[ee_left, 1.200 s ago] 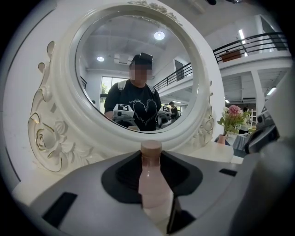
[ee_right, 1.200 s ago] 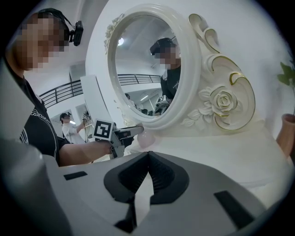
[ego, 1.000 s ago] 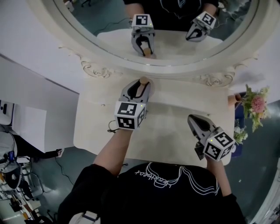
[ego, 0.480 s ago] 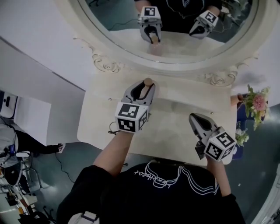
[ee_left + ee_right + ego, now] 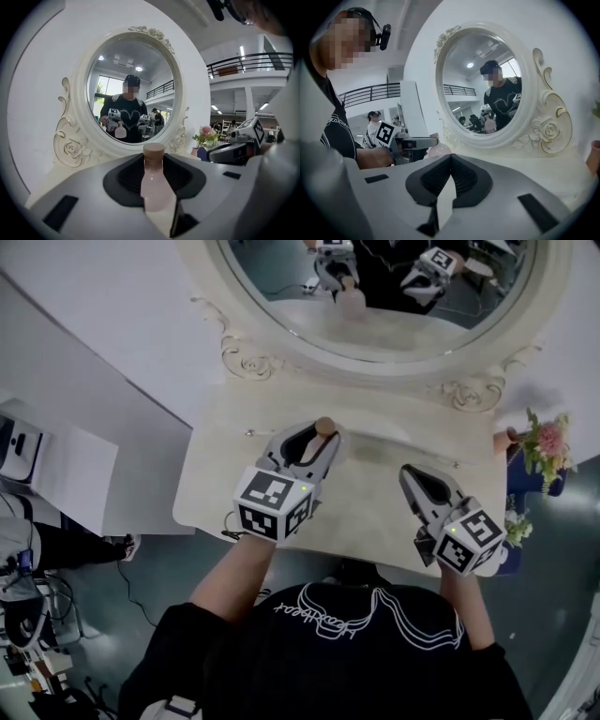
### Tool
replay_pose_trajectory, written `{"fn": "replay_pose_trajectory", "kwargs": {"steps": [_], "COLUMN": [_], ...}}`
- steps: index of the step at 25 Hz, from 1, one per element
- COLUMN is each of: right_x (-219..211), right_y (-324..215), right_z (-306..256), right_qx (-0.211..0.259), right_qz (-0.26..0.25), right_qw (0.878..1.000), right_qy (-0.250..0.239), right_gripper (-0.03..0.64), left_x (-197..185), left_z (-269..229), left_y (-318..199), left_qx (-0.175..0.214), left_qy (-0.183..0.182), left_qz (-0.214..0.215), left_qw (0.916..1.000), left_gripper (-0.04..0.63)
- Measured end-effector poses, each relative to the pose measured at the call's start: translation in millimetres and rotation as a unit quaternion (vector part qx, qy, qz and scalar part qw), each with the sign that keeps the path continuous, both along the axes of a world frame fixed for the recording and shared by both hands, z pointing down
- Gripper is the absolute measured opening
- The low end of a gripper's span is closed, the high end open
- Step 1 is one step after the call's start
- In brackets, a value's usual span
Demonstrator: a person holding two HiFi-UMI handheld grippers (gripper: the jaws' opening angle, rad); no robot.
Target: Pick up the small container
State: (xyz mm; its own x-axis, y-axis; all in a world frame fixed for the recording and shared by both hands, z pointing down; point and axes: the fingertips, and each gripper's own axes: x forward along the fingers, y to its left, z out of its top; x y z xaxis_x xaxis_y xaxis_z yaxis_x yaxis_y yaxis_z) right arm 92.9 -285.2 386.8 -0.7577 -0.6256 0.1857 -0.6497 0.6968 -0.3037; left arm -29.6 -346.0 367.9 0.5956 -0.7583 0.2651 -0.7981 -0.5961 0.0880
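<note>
The small container is a pale pink bottle [image 5: 152, 185] with a brown cap [image 5: 324, 426]. It stands upright between the jaws of my left gripper [image 5: 317, 434], which is shut on its body over the middle of the white table [image 5: 211, 474]. The left gripper view shows the bottle [image 5: 152, 185] filling the gap of that gripper [image 5: 153, 161], cap on top. My right gripper [image 5: 410, 474] hovers over the table's right side, shut and empty. In the right gripper view its jaws [image 5: 449, 161] meet, and the pink bottle [image 5: 437, 151] shows off to the left.
An oval mirror [image 5: 394, 296] in an ornate white frame stands at the table's back edge and reflects both grippers. A pot of pink flowers [image 5: 544, 456] sits at the right end. A white wall lies to the left, with floor and cables below.
My left gripper, still shut on the bottle, has drawn back from the mirror toward the person. The right gripper has barely moved.
</note>
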Motion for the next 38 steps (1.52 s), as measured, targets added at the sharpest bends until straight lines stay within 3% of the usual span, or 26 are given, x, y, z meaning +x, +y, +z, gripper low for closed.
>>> {"fn": "replay_pose_trajectory", "kwargs": {"steps": [19,38], "right_x": [-54.4,-58.6], "right_y": [62.4,85.2], "right_z": [-42.7,-41.6], "right_qx": [0.061,0.061], "right_qz": [0.007,0.017], "right_qw": [0.998,0.998], "right_qy": [-0.008,-0.006], "right_gripper": [0.003,0.003], "left_x": [-44.0,-43.9], "left_z": [-19.8,-27.5], "left_y": [122.6,144.8], "left_qx": [-0.018,-0.019], "left_qy": [0.016,0.044], "left_qz": [0.023,0.034], "left_qw": [0.9994,0.9983], "left_gripper": [0.127,0.127]}}
